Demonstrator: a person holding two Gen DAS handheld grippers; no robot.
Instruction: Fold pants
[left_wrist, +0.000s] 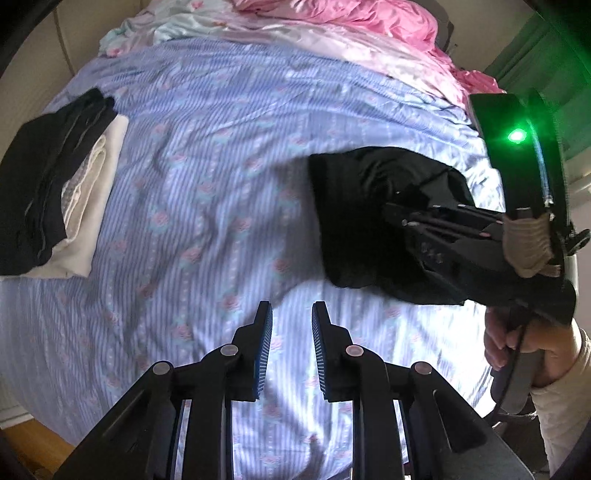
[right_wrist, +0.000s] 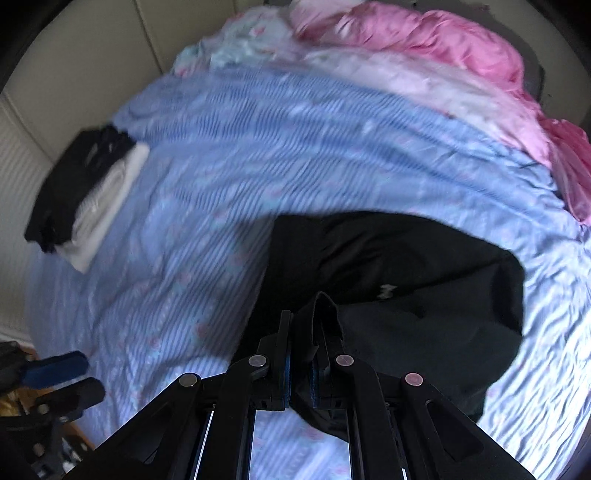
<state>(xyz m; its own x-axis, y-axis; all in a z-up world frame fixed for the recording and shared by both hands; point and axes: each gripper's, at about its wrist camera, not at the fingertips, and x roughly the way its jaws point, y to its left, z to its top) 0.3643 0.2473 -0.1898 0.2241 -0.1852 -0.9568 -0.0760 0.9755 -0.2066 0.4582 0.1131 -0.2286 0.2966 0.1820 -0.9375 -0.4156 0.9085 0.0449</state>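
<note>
Black pants lie bunched on the blue striped bedsheet, right of centre. My right gripper is shut on a fold of the pants at their near edge and lifts it. In the left wrist view the pants show at the right with the right gripper on them. My left gripper is open and empty above the bare sheet, left of the pants.
A stack of folded black and white clothes lies at the bed's left edge; it also shows in the right wrist view. A crumpled pink duvet lies at the far side. Wooden floor shows below the bed.
</note>
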